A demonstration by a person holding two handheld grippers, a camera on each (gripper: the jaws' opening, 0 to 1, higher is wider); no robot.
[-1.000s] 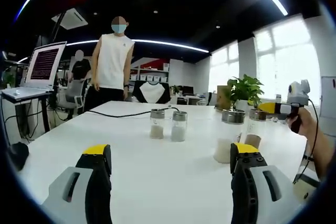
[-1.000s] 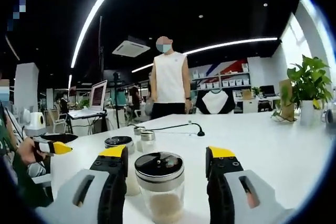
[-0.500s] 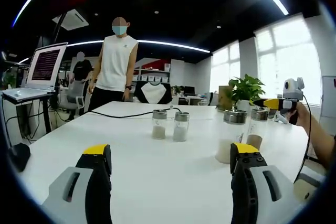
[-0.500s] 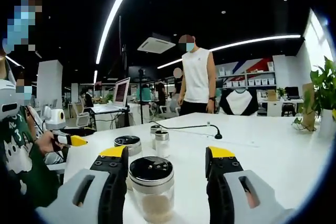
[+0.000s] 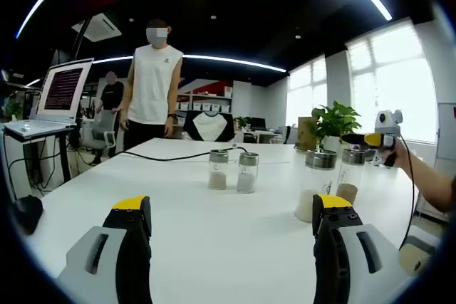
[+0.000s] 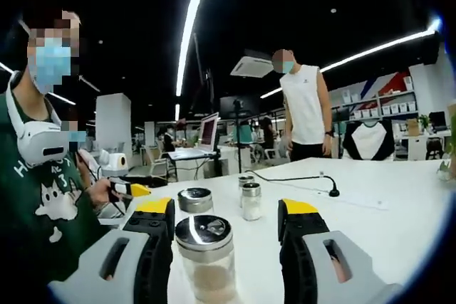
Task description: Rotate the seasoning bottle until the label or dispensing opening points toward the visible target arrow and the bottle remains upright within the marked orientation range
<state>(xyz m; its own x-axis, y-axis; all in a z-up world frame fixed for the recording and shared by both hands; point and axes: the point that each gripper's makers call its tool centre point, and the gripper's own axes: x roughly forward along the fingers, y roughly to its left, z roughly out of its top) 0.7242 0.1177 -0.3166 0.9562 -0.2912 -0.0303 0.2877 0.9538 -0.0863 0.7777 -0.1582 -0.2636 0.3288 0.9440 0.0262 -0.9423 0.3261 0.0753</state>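
A glass seasoning bottle [image 6: 205,258] with a shiny perforated lid and pale powder stands upright on the white table between the jaws of my right gripper [image 6: 226,208]. It sits close to the left jaw, with a clear gap to the right jaw, so the gripper is open. A second bottle [image 6: 195,201] stands just behind it. In the left gripper view these two bottles [image 5: 315,184] [image 5: 350,176] stand at the right, with the right gripper [image 5: 365,139] level with their lids. My left gripper [image 5: 231,203] is open over bare table.
Two smaller bottles [image 5: 218,169] [image 5: 246,171] stand together mid-table. A black cable [image 5: 164,154] runs across the far side. A potted plant [image 5: 332,122] is at the far right. A person in a white top [image 5: 152,83] stands behind the table, beside a laptop [image 5: 60,90].
The right gripper view has swung round, bringing the person who holds the grippers in at its left. The bottle stays between its jaws. The left gripper view has barely shifted.
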